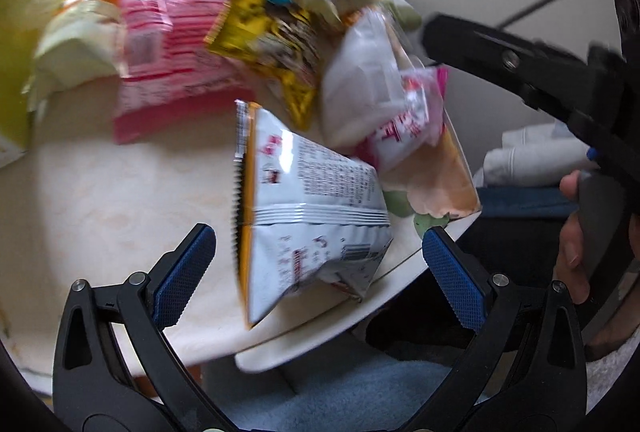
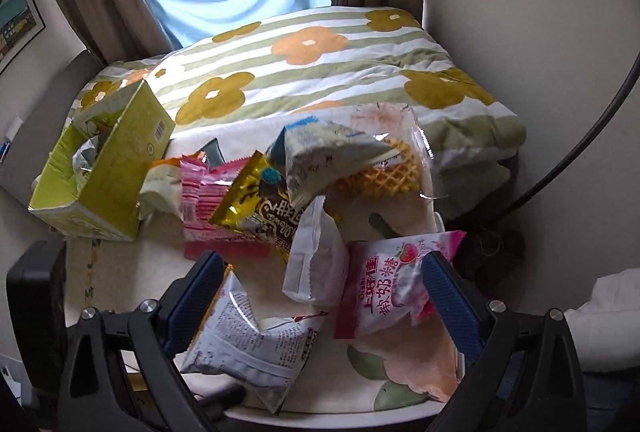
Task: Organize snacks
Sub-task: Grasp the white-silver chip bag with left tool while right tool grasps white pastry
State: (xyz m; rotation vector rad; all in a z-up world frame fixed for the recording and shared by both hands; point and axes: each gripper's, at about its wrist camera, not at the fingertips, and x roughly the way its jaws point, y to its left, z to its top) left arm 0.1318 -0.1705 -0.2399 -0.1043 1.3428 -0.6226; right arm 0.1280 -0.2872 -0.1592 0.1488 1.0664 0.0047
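A heap of snack packets lies on a small cream table (image 2: 100, 272). In the left wrist view my left gripper (image 1: 320, 272) is open, its blue pads (image 1: 184, 272) either side of a silver-white bag (image 1: 312, 224) near the table's front edge. Behind it are a gold bag (image 1: 272, 44), a pink pack (image 1: 168, 72) and a white pouch (image 1: 360, 88). My right gripper (image 2: 322, 302) is open above the silver-white bag (image 2: 248, 340), the white pouch (image 2: 316, 260) and a pink strawberry candy bag (image 2: 388, 284). A waffle pack (image 2: 384, 168) lies further back.
An open green cardboard box (image 2: 104, 168) with a packet inside stands at the table's left. A flowered striped quilt (image 2: 304, 72) is bunched behind the snacks, below a window. A hand (image 1: 576, 240) holds the right gripper's black body (image 1: 520, 72) to the right of the table edge (image 1: 320, 348).
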